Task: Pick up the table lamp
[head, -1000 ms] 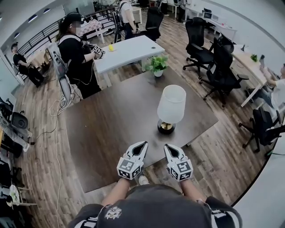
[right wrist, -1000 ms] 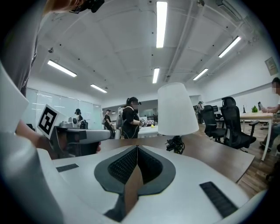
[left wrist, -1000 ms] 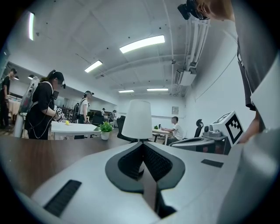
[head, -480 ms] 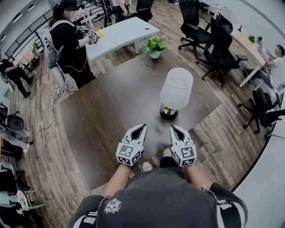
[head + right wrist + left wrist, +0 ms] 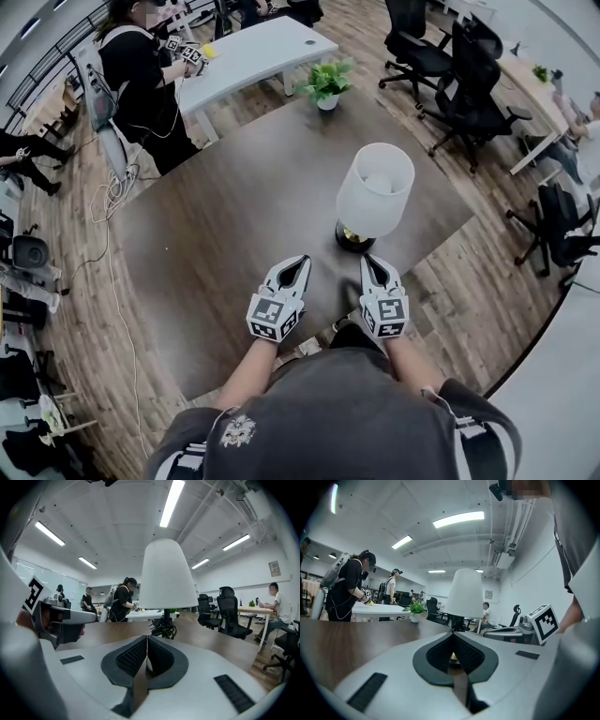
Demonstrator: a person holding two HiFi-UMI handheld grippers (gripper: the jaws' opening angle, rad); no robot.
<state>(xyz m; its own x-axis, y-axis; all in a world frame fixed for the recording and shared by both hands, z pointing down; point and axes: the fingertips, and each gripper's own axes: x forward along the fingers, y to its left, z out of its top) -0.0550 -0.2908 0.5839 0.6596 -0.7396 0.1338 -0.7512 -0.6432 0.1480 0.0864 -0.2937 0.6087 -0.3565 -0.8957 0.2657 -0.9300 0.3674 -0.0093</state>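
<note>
A small white pot holding a green plant stands at the far edge of the dark desk, well ahead of both tongs. The table lamp, a white shade over a black-and-gold foot, stands upright on that desk. It is just ahead of the right tongs and ahead and to the right of the left tongs. Both tongs are held side by side over the near edge, each pressed together at the tips and pinching nothing. A bundle of black cord sits at the lamp's stem, facing the right tongs. Beyond the plant is a white desk with a person in black standing at it. Black office chairs stand beyond the lamp, to the right.
</note>
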